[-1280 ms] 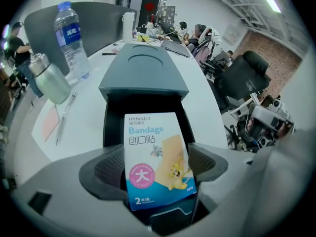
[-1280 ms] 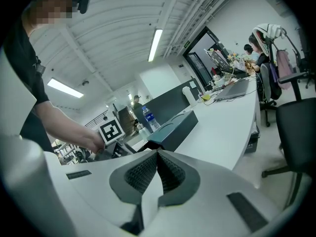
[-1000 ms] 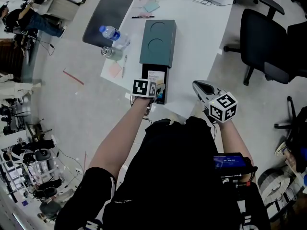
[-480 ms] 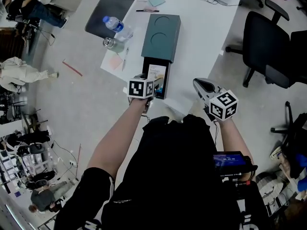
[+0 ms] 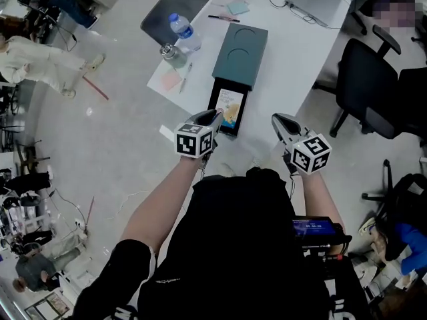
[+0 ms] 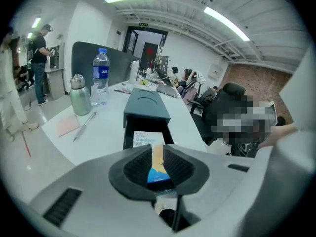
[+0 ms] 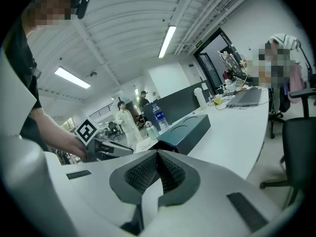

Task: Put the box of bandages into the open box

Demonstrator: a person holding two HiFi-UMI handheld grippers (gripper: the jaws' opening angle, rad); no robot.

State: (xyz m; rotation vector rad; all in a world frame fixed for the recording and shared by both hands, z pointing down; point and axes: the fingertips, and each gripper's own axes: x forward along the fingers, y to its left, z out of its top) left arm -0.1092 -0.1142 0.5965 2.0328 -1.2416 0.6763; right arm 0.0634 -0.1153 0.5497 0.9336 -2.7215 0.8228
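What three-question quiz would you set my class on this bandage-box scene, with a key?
1. Multiple choice: where does the bandage box lie? A on the floor; B in the open box; C on a chair.
2. True or false: the right gripper has its jaws together with nothing between them.
3. Short answer: what stands beside the water bottle on the table?
Key: 1 B. 2 True. 3 A metal flask.
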